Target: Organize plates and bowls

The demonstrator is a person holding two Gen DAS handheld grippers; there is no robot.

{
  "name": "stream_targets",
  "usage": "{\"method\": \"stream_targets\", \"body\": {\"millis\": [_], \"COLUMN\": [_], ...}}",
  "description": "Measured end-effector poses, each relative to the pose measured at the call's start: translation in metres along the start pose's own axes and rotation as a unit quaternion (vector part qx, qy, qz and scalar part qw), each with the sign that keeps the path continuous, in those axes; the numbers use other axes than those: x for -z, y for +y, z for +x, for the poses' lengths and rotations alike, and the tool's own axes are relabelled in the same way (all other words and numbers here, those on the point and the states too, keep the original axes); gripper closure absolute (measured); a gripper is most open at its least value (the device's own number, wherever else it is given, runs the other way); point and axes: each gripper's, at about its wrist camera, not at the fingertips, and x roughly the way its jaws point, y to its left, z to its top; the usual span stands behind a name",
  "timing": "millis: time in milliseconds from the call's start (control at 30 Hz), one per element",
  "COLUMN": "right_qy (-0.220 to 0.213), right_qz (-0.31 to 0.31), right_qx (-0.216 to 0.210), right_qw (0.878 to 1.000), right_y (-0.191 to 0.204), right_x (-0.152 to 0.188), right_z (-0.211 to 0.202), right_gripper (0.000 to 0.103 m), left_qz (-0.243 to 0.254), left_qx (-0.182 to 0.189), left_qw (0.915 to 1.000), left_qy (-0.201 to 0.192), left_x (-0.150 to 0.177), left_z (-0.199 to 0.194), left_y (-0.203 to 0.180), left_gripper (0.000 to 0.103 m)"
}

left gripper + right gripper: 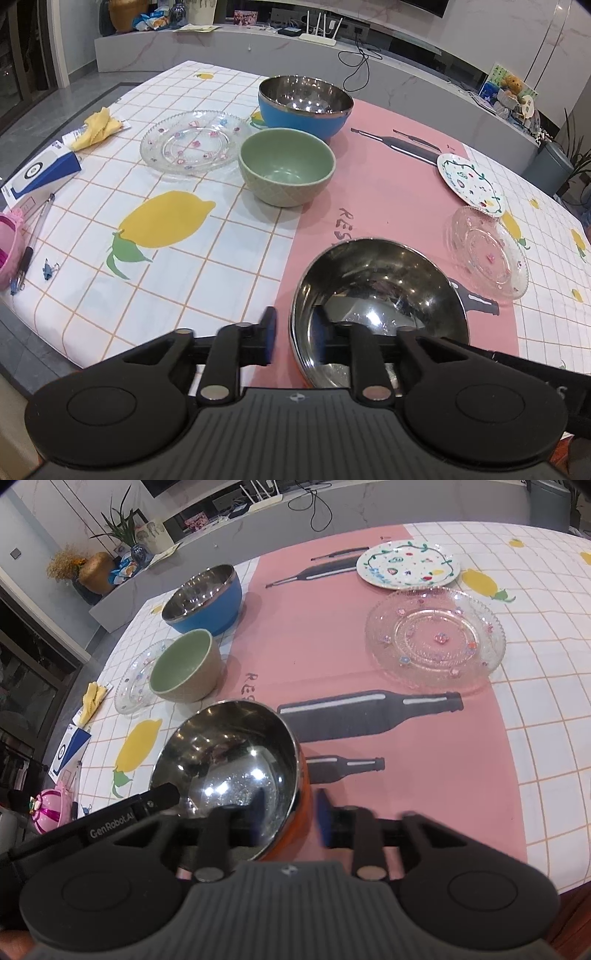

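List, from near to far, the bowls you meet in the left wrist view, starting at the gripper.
Steel bowl with the orange outside straddled by the left gripper → green bowl → blue bowl with the steel lining.

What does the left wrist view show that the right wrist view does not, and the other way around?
Only the left wrist view shows the white router on the counter and the blue binder clip near the table edge. Only the right wrist view shows the steel bowl's orange outside and the gold vase. Both show the steel bowl, straddled at its rim by the left claw and the right claw, plus the green bowl, the blue bowl, two glass plates and the painted plate.
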Motion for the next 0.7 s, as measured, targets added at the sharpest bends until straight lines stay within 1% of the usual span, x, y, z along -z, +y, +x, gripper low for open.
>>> {"method": "stream_targets", "body": {"millis": [167, 233, 300, 700], "right_qy": [-0.013, -0.018, -0.025, -0.056], "right_qz": [-0.007, -0.010, -0.014, -0.033], "right_qx": [0.003, 0.004, 0.005, -0.003], "right_qw": [1.000, 1.000, 1.000, 0.998], "right_y": [0.001, 0.002, 0.004, 0.020], "right_x": [-0.005, -0.008, -0.011, -0.042], "right_z": [-0.007, -0.011, -0.015, -0.021], "right_gripper": [0.063, 0.061, 0.058, 0.057], "left_qz": [0.003, 0.012, 0.020, 0.031], "left_qx": [0.003, 0.006, 0.007, 0.020], "left_qw": [1.0000, 0.9998, 0.9996, 0.9978], "left_qy": [-0.009, -0.016, -0.021, -0.056], "left_x": [-0.009, -0.014, -0.019, -0.061], "left_z": [-0.010, -0.015, -0.018, -0.027], "left_y": [0.003, 0.002, 0.000, 0.001], "left_gripper": [0.069, 0.068, 0.067, 0.067]}}
